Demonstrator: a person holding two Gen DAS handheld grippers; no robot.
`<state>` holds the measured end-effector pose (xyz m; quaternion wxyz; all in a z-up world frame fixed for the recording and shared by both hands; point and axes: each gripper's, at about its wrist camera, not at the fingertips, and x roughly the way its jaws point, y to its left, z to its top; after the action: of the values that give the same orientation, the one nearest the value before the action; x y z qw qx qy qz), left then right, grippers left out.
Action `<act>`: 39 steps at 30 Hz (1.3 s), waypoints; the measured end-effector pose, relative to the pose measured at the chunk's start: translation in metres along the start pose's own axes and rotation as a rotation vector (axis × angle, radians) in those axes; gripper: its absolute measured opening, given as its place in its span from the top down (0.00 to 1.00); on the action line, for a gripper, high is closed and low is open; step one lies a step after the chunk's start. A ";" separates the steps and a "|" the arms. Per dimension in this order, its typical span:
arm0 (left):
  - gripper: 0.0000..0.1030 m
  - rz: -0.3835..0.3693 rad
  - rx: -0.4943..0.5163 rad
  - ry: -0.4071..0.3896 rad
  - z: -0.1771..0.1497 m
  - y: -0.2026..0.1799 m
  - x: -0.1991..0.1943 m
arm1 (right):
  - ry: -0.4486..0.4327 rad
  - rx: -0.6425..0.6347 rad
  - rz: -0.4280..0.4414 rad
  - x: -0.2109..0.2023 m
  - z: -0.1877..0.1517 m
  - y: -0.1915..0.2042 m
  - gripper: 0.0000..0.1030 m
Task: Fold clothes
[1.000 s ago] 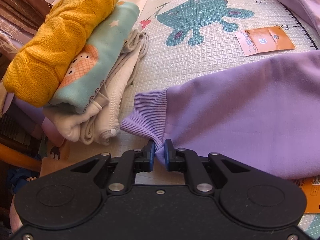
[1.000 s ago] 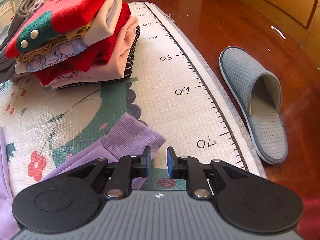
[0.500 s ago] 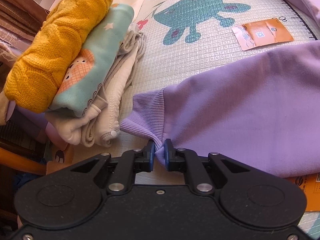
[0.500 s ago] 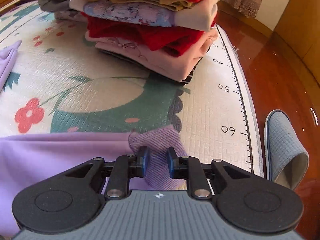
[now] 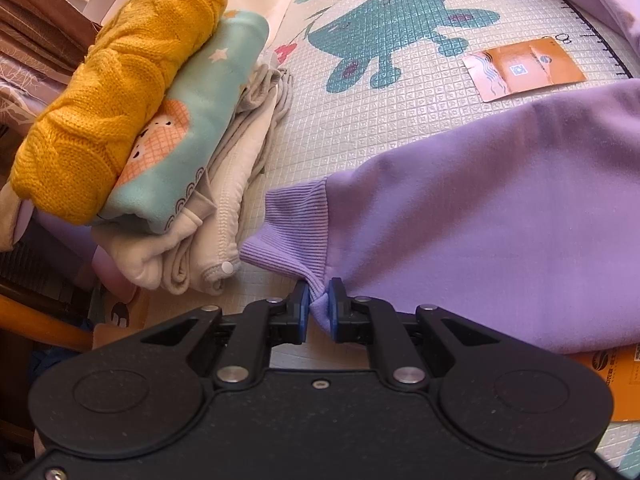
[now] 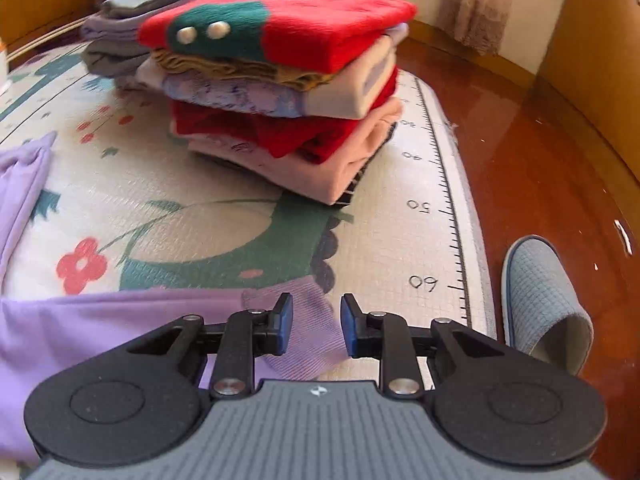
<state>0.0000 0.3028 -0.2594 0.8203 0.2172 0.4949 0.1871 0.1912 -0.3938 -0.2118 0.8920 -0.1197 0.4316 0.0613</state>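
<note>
The right gripper (image 6: 316, 330) is hovering low over the mat (image 6: 224, 216), jaws standing apart, and the ribbed cuff (image 6: 310, 320) of the purple sleeve (image 6: 120, 320) is lying between and under the blue pads (image 6: 285, 326). The sleeve is stretching off to the left across the mat. Behind it, a stack (image 6: 288, 112) of folded clothes is sitting near the ruler edge (image 6: 452, 216), a red piece with two white buttons on top. On the right, a grey slipper (image 6: 544, 304) is resting on the wooden floor (image 6: 532, 168).
</note>
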 end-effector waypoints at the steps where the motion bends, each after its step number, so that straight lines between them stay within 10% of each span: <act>1: 0.95 0.000 -0.001 -0.001 0.000 0.000 0.000 | 0.021 -0.047 0.023 0.002 -0.006 0.009 0.80; 21: 0.94 -0.014 -0.014 0.011 0.000 0.011 -0.001 | 0.136 0.183 0.008 0.050 0.010 -0.020 0.87; 24: 0.64 -0.015 -0.006 -0.035 0.002 0.008 -0.019 | 0.089 0.207 -0.015 0.034 0.012 -0.014 0.85; 25: 0.51 -0.012 0.002 -0.058 0.003 0.005 -0.028 | 0.066 0.191 -0.015 0.026 0.013 -0.007 0.85; 32: 0.52 0.005 0.057 -0.223 0.007 -0.015 -0.086 | -0.060 -0.199 0.177 -0.033 0.024 0.106 0.84; 39: 0.52 -0.451 0.197 -0.365 0.021 -0.091 -0.135 | -0.076 -0.535 0.494 -0.082 -0.006 0.229 0.84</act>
<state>-0.0323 0.1531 -0.2016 0.8915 0.2104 0.3907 -0.0910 0.0867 -0.1749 -0.1878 0.8029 -0.2386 0.3828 0.3898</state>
